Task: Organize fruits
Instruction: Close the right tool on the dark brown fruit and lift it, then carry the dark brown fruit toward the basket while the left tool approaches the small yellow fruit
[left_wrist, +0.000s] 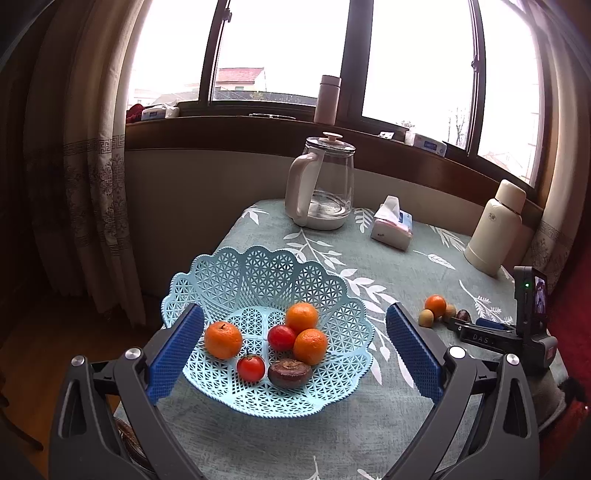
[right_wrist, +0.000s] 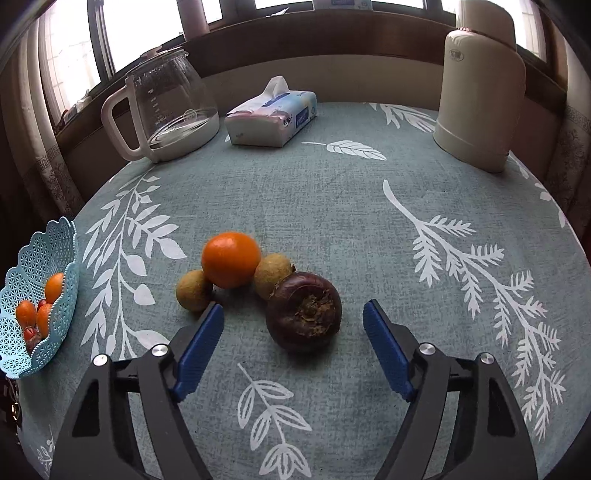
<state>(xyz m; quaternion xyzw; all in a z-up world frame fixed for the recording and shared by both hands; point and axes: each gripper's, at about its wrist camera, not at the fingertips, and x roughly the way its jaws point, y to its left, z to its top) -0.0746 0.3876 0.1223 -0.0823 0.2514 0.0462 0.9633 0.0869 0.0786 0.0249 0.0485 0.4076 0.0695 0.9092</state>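
Note:
A light blue lattice basket (left_wrist: 258, 273) holds three oranges (left_wrist: 223, 340), two red tomatoes (left_wrist: 251, 367) and a dark brown water chestnut (left_wrist: 290, 373). My left gripper (left_wrist: 295, 332) hangs open above and in front of the basket, holding nothing. On the cloth to the right lie an orange (right_wrist: 231, 259), two tan longans (right_wrist: 194, 290) and a dark brown water chestnut (right_wrist: 303, 312). My right gripper (right_wrist: 293, 314) is open low over the table, its blue pads either side of that chestnut without touching it. The basket (right_wrist: 55, 240) shows at the far left there.
A glass kettle (left_wrist: 320, 182), a tissue pack (left_wrist: 392, 224) and a cream thermos (left_wrist: 495, 227) stand at the back of the table with its teal leaf-print cloth (right_wrist: 332, 206). The right gripper's body (left_wrist: 517, 332) lies at the table's right. Curtains and a window sill lie behind.

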